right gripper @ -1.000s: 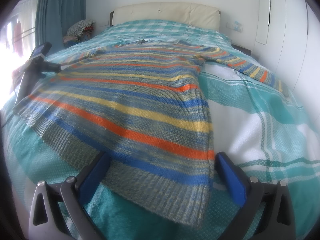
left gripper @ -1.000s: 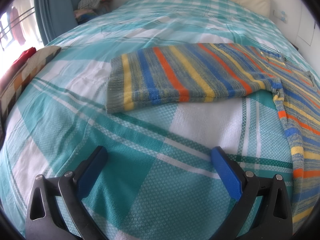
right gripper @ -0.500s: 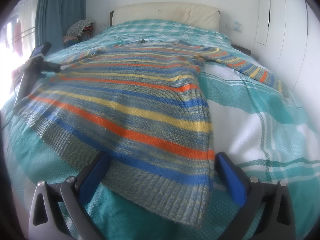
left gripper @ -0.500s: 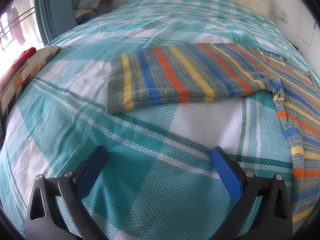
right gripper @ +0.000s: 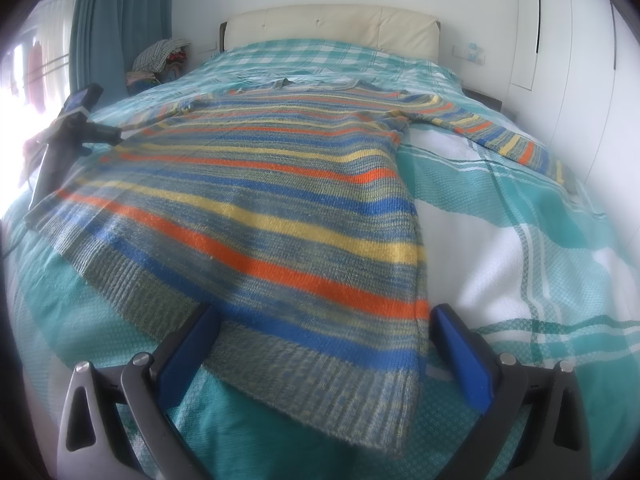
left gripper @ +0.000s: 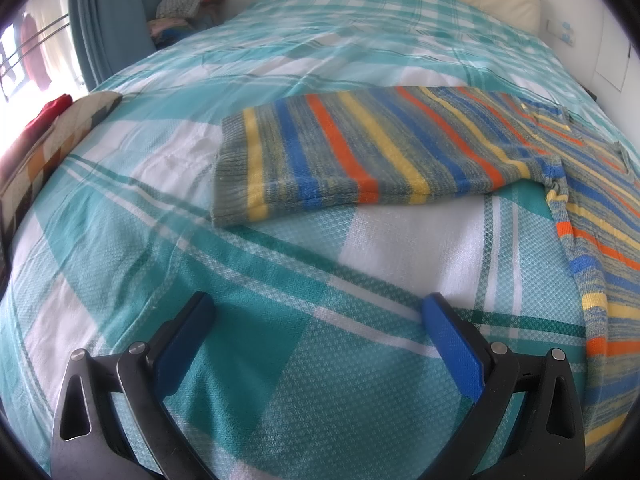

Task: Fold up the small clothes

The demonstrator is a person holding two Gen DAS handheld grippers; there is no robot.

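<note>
I am looking at a striped knit sweater [right gripper: 256,208] lying flat, front up, on a bed spread with a teal-and-white checked cover [right gripper: 520,264]. Its ribbed hem [right gripper: 320,384] is lying nearest my right gripper [right gripper: 324,354], and its neckline is pointing toward the headboard [right gripper: 328,28]. I am holding the right gripper with its jaws spread wide, gripping nothing, straddling the hem's right-hand stretch. In the left wrist view, I am keeping the left gripper [left gripper: 318,334] equally spread and unloaded over bare cover, with the left sleeve [left gripper: 360,152] stretched out sideways ahead of it and its ribbed cuff [left gripper: 228,176] at the free end.

I am judging the knit to be soft, light and limp, with no stiffness to carry a fold by itself; it will probably sag and stretch between two grip points. The woolly surface seems likely to cling to the woven cover rather than slide. The ribbed bands look denser, so I am favouring the cuff for the left gripper and the hem corner [right gripper: 404,412] for the right, pinching one layer edge-on to avoid catching the cover beneath.
</note>
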